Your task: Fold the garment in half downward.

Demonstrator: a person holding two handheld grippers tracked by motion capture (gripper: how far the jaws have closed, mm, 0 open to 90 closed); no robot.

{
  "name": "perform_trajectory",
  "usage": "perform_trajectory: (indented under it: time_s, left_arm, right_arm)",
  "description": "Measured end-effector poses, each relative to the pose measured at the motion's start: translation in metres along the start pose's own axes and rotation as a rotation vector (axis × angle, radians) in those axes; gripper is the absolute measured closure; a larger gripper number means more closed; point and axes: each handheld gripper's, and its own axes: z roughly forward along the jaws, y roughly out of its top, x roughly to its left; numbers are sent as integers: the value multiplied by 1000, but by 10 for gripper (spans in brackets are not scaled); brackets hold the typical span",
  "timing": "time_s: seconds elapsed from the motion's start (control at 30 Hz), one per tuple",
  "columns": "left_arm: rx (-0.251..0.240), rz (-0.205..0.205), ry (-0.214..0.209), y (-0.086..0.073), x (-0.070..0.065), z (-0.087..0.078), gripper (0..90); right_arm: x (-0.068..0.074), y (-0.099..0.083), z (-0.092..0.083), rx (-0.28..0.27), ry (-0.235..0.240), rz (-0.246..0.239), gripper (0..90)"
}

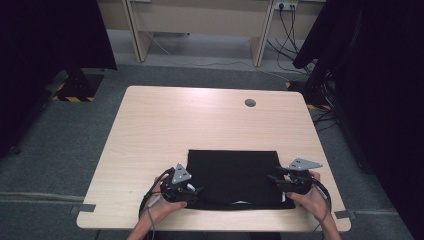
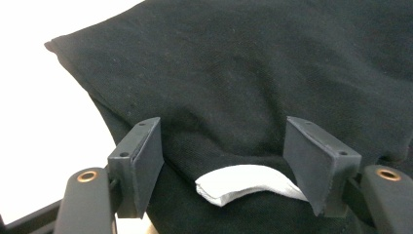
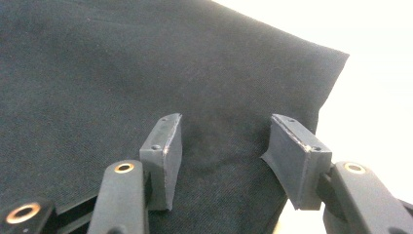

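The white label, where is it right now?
In the left gripper view, the white label lies on the black garment, between the open left tongs, at the garment's near edge.

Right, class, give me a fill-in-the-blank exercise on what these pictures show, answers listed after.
1. The folded cloth on the table is ____ in colour.
2. A ____ tag shows between the left gripper's jaws.
3. The jaws of the right gripper stand ____, either side of the cloth's edge.

Missing words: black; white; open
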Motion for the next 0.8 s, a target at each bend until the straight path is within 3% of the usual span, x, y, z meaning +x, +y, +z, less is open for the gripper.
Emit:
perform_trajectory:
  time_s: [0.6, 0.8]
  left_arm:
    - [1, 8, -22, 8, -12, 11, 290]
    - [-2, -6, -29, 9, -12, 11, 271]
  right_arm:
    - [-13, -6, -10, 18, -7, 3, 472]
    - [-14, -7, -11, 15, -11, 5, 468]
